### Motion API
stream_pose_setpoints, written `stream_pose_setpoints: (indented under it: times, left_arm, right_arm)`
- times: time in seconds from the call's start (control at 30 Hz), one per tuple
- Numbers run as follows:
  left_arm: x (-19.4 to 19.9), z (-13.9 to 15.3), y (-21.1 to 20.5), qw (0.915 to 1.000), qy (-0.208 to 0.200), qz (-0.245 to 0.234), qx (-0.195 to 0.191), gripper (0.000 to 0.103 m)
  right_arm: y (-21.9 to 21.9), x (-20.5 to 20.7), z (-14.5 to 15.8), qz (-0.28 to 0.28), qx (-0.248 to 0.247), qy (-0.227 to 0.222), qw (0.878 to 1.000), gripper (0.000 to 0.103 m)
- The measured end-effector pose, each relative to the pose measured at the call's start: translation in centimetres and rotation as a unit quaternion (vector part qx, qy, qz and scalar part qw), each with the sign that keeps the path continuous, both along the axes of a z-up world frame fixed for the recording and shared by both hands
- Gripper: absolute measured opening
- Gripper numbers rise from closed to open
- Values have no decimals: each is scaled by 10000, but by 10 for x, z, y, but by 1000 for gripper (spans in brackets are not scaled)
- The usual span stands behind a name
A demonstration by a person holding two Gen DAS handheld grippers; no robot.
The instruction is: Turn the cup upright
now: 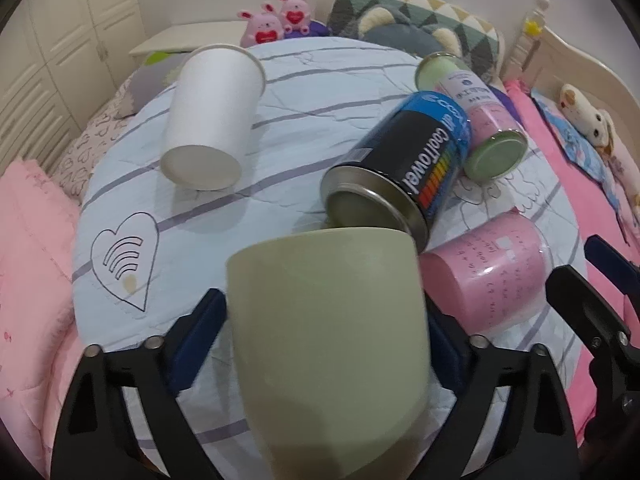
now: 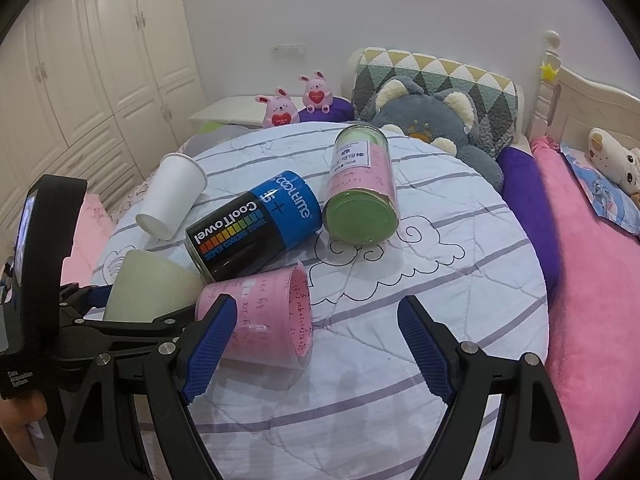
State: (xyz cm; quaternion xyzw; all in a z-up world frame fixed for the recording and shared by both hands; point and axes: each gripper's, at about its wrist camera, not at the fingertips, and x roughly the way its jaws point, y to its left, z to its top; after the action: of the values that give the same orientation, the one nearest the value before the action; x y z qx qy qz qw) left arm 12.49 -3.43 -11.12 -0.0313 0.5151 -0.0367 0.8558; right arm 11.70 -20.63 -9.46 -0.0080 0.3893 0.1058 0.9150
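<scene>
A pale green cup [image 1: 332,344] is held between the blue pads of my left gripper [image 1: 324,320], its base toward the blue can; it also shows in the right wrist view [image 2: 148,292]. My left gripper is shut on it. A white paper cup [image 1: 212,116] lies on its side at the far left of the round quilted surface [image 1: 304,76]. A pink cup [image 2: 264,316] lies on its side beside the green cup, just by the left finger of my right gripper [image 2: 320,336]. My right gripper is open and empty.
A blue and black CoolTowel can [image 2: 256,224] and a green-lidded clear canister [image 2: 360,196] lie on their sides mid-surface. Plush toys and pillows [image 2: 432,112] line the back. A pink blanket [image 2: 592,264] lies right, white wardrobes [image 2: 80,60] stand left.
</scene>
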Motion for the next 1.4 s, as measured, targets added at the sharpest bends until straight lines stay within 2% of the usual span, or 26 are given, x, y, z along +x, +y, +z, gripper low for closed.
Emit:
stream_pose_setpoints:
  times: [0.1, 0.37, 1.03, 1.4]
  left_arm:
    - [-2, 2, -2, 10000, -25, -65, -12, 83]
    - [-8, 9, -1, 9997, -226, -121, -8, 83]
    - [-24, 45, 10, 9933, -1151, -113, -37, 81]
    - [-27, 40, 10, 9940, -1089, -116, -29, 80]
  right_arm:
    - [0, 0, 0, 0, 6, -9, 10000, 84]
    - [1, -3, 0, -24, 6, -54, 10000, 84]
    - [11, -20, 16, 56, 58, -313, 9995, 84]
    - [16, -23, 16, 97, 22, -281, 9996, 84]
